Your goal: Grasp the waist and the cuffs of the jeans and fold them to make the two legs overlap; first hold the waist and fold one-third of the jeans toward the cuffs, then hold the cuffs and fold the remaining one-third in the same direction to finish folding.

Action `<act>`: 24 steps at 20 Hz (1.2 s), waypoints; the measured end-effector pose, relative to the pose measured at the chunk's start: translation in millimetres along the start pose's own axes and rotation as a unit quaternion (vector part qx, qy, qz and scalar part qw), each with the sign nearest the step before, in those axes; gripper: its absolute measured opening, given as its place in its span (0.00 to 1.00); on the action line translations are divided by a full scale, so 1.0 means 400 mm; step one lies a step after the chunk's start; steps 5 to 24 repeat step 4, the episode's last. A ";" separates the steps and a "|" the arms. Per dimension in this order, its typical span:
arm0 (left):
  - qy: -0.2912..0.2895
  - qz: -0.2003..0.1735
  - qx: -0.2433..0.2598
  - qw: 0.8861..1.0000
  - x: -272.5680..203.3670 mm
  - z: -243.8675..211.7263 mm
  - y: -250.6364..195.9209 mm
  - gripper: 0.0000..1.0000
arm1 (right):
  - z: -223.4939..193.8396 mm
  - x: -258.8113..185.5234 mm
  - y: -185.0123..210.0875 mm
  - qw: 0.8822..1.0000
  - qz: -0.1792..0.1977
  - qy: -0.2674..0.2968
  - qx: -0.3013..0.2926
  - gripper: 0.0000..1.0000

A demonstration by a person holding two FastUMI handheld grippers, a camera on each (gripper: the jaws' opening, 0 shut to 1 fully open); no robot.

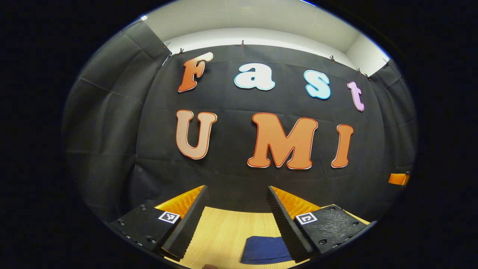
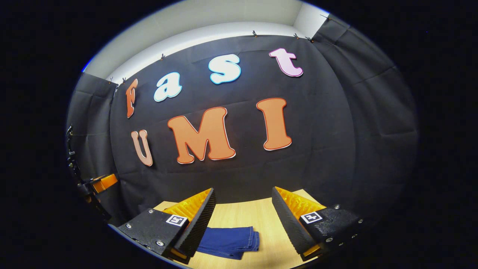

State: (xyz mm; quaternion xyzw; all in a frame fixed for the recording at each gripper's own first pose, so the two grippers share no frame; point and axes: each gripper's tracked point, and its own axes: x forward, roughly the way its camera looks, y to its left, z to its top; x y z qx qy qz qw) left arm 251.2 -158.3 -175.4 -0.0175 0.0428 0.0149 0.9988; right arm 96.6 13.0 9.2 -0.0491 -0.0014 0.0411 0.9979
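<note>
Left gripper view: my left claw (image 1: 236, 220) hangs above the table (image 1: 224, 235) with its jaws apart and nothing between them. It faces the booth's black cloth wall (image 1: 231, 175). The jeans (image 1: 264, 249) lie on the pale wood below, a dark blue folded bundle just inside my right-hand finger (image 1: 285, 228), part of it hidden behind that finger. The jeans touch neither finger. At the far right edge, an orange part of the other gripper (image 1: 398, 179) shows against the cloth.

Right gripper view: my right claw (image 2: 242, 220) is likewise held above the table (image 2: 261, 220), jaws spread wide, gripping nothing. The jeans (image 2: 231, 241) rest flat on the wood near the lower left, folded into a compact stack with layered edges showing on the side nearest the gap. Their left end runs behind my left-hand finger (image 2: 198, 224); whether cloth and finger touch I cannot tell. The right-hand finger (image 2: 289, 224) stands well apart from the jeans. At the far left edge, the other gripper (image 2: 101, 184) shows, its jaws too small to judge from here. The cloth wall (image 2: 321, 149) rises behind the table's far edge.
</note>
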 end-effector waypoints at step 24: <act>-0.002 -0.009 -0.013 1.000 -0.021 0.017 -0.070 0.94 | 0.006 0.026 0.008 0.999 0.029 -0.007 0.036 1.00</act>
